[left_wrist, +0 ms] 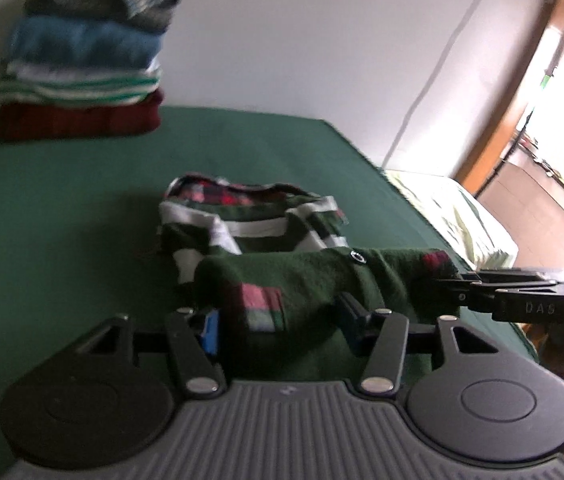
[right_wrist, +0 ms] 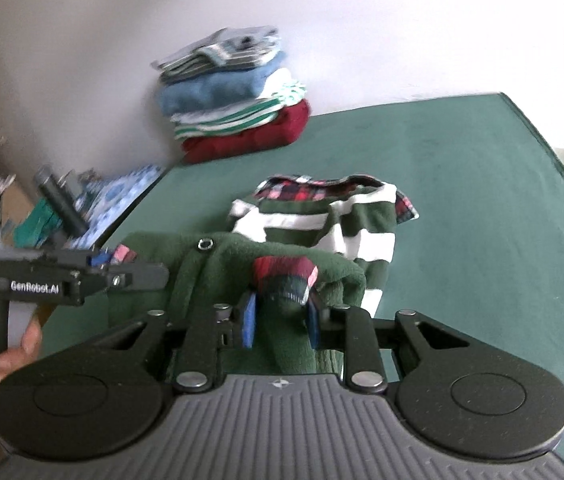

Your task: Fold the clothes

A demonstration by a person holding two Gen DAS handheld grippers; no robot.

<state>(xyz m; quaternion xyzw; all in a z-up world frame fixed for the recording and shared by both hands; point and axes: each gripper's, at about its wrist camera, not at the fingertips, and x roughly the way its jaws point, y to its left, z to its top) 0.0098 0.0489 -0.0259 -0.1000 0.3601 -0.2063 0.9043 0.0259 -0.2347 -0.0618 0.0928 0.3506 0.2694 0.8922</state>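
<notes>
left gripper [left_wrist: 277, 320] & right gripper [right_wrist: 279, 318] both pinching dark green fleece garment w/ plaid trim [right_wrist: 282, 256], lifting its edge over green tabletop [right_wrist: 482, 200], folded clothes stack [right_wrist: 233, 96] sitting behind

Fleecy matt garment [right_wrist: 282, 264]; cloth table cover [right_wrist: 462, 200]

Home bedroom: green-covered table [right_wrist: 462, 200] against white wall [left_wrist: 302, 32], stack of folded clothes [left_wrist: 81, 64], bed [left_wrist: 454, 216] beside it, wooden-framed doorway [left_wrist: 538, 80].

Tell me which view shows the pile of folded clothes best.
The right wrist view: the pile of folded clothes sits near centre by the wall, its layers fairly sharp. The left wrist view has the same pile in the upper left corner, blurred.
</notes>
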